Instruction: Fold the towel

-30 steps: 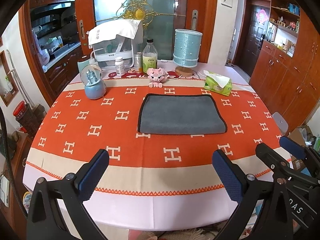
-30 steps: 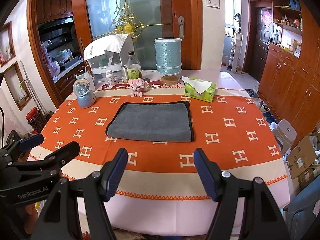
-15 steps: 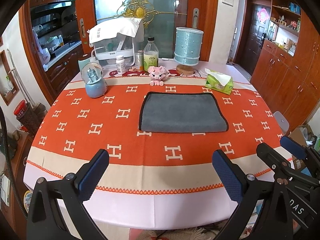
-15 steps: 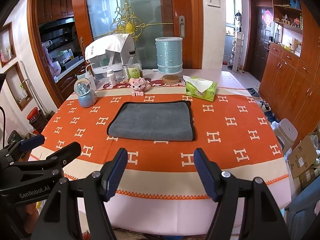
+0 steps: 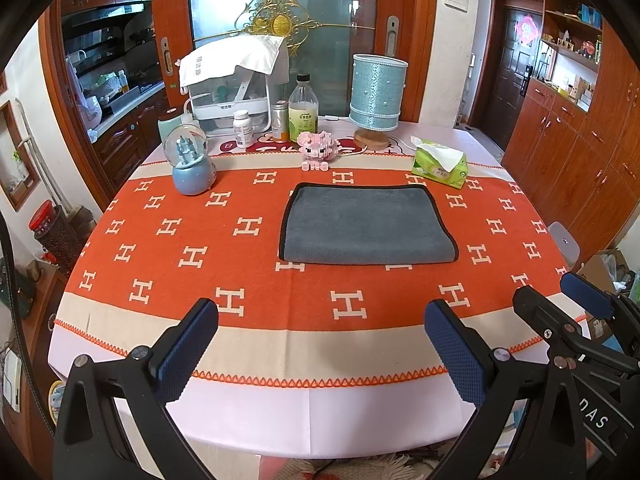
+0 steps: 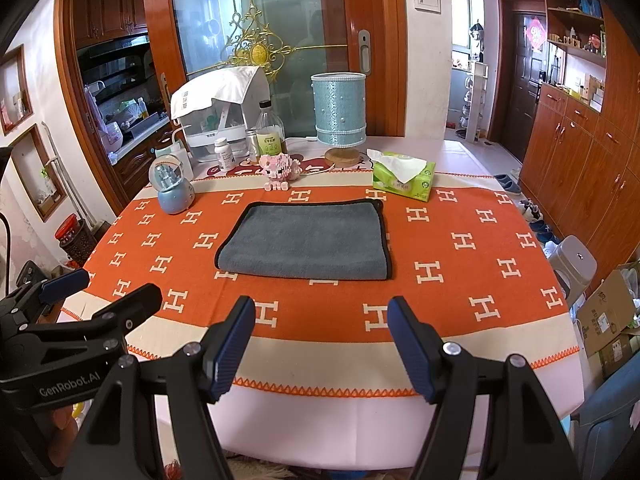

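My left tongs (image 5: 320,344) and right tongs (image 6: 322,340) hover spread wide, empty, above the desk's (image 5: 248,400) near edge; the grey black-edged folded towel (image 5: 366,224) lies flat mid-desk, toward the far edge.

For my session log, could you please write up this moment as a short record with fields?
task item: grey towel, lying flat in the middle of the table, apparently already folded over once, black-trimmed edges
surface: orange H-pattern tablecloth
left gripper: jaws open, over the near table edge, short of the towel
right gripper: jaws open, holding nothing
behind towel: pink brick pig, green tissue pack, snow globe, blue lamp
contact: neither gripper touches the towel
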Demonstrator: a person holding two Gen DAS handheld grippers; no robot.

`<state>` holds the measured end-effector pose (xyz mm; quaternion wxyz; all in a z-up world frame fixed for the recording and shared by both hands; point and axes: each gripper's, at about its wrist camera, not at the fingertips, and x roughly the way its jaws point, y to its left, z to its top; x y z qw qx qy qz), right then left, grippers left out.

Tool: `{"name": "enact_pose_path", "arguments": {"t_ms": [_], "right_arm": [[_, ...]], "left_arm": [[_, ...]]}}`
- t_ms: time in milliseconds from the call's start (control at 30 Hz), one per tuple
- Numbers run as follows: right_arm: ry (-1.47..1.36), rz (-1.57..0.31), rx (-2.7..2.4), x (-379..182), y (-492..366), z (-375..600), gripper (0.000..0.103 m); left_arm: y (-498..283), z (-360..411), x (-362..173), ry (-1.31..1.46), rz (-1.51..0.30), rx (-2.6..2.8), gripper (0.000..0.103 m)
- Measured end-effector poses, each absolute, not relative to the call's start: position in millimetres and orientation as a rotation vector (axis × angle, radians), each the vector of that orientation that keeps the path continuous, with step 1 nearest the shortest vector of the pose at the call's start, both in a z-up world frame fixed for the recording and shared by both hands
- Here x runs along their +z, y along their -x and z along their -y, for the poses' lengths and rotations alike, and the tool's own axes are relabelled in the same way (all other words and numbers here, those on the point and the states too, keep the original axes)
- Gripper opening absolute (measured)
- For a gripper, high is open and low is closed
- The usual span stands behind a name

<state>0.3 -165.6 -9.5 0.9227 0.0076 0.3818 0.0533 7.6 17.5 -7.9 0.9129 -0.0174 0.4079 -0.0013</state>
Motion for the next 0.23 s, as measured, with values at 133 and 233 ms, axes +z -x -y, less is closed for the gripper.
{"name": "enact_pose_path", "arguments": {"t_ms": [133, 233], "right_arm": [[-0.016, -0.784, 0.110, -9.5, -0.3, 165.6, 0.069], [-0.016, -0.784, 0.110, -9.5, -0.1, 164.9, 0.069]], "left_arm": [[-6.9, -18.1, -8.2, 0.035, -0.841, -0.001, 0.102], [-7.5, -17.7, -8.1, 0.036, -0.842, -0.003, 0.102]]}}
